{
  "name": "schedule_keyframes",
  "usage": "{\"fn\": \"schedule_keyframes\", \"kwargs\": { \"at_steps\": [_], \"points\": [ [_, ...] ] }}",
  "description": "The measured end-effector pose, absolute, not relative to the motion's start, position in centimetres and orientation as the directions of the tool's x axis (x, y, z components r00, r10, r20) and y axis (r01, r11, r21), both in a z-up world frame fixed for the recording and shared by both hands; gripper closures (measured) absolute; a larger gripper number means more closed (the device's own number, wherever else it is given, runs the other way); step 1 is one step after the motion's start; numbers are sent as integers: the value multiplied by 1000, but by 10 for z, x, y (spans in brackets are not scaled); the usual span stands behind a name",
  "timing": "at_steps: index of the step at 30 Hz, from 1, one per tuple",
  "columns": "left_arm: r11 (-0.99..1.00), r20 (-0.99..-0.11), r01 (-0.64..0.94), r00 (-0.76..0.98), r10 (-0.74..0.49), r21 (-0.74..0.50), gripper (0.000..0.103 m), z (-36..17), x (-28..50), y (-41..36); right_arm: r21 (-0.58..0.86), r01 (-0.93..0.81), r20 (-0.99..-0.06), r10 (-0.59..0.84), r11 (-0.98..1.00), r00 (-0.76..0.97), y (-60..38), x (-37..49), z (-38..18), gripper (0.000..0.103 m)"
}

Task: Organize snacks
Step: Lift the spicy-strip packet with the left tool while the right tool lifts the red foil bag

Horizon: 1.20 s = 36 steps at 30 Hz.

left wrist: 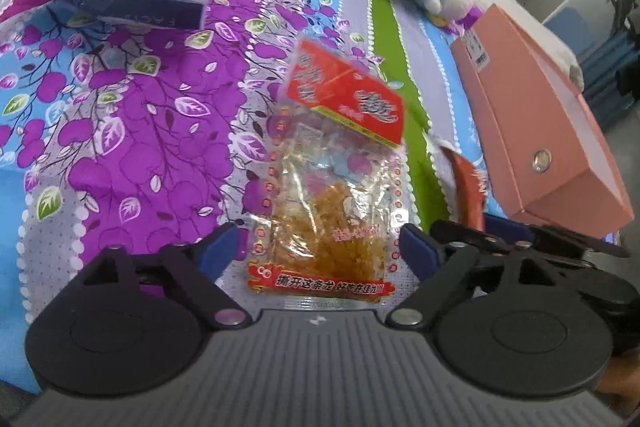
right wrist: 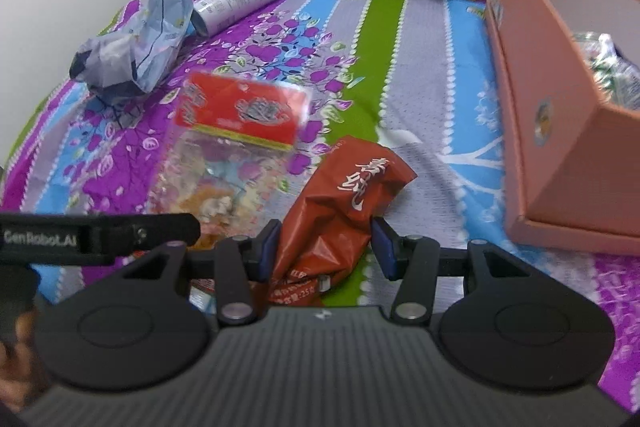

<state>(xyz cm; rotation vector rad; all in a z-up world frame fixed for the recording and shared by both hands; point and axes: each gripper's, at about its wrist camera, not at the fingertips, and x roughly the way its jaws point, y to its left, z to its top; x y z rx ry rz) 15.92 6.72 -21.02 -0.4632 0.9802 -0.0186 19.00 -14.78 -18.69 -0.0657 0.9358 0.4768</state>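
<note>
Nearest your left tongs [left wrist: 316, 247] lies the clear snack bag [left wrist: 332, 187], flat on the bedspread [left wrist: 132, 131] with its near sealed edge right between the wide-open jaws, neither blue pad seeming to press it; you can judge it light, thin and crinkly, likely slippery film with loose golden pieces inside that may crush, so take it by the flat sealed strip at the near end or by the stiffer red header [left wrist: 344, 95] at the far end, not across the filled middle; the header carries large Chinese characters too blurred to read, and the red banner at the near end reads roughly "撕开这条龙 好吃在佳龙", though the last characters are soft; your right tongs [right wrist: 326, 247] stand fairly wide around the near end of the red foil packet [right wrist: 344, 211], one pad touching or just beside its left edge, the other apart from it on the right, so nothing is clamped yet; that packet looks crumpled, soft and nearly empty or very light, so it should fold under the pads; pinch it at the bunched near end where the foil is thickest; white brush-style characters run down it, which I cannot make out, and small print near the pads seems to end in "25克"; the pink box [right wrist: 560, 163] sits to the right, open, with wrapped items already inside; the strap on the left tongs, seen from the right wrist, reads "GenRobot.AI".
</note>
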Motion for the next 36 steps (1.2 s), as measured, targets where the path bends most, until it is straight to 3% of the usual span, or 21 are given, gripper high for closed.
{"fn": "schedule_keyframes", "kwargs": {
  "at_steps": [5,17,23,36],
  "points": [
    [934,-824,-170,537,-179,-314,0,-212,170,52,95,-425,-784,331,900,525,-159,183,-187,51],
    [990,-873,-119,488,-8,-76,0,-220,186,15,82,-377,-787,292,922,543,-186,174,-195,51],
    [990,-859,-128,511,13,-60,0,-225,185,13,90,-363,-790,288,927,541,-191,171,-199,51],
    [991,-843,-122,537,25,-48,29,-214,174,19,93,-378,-785,302,921,542,-181,164,-200,51]
  ]
}}
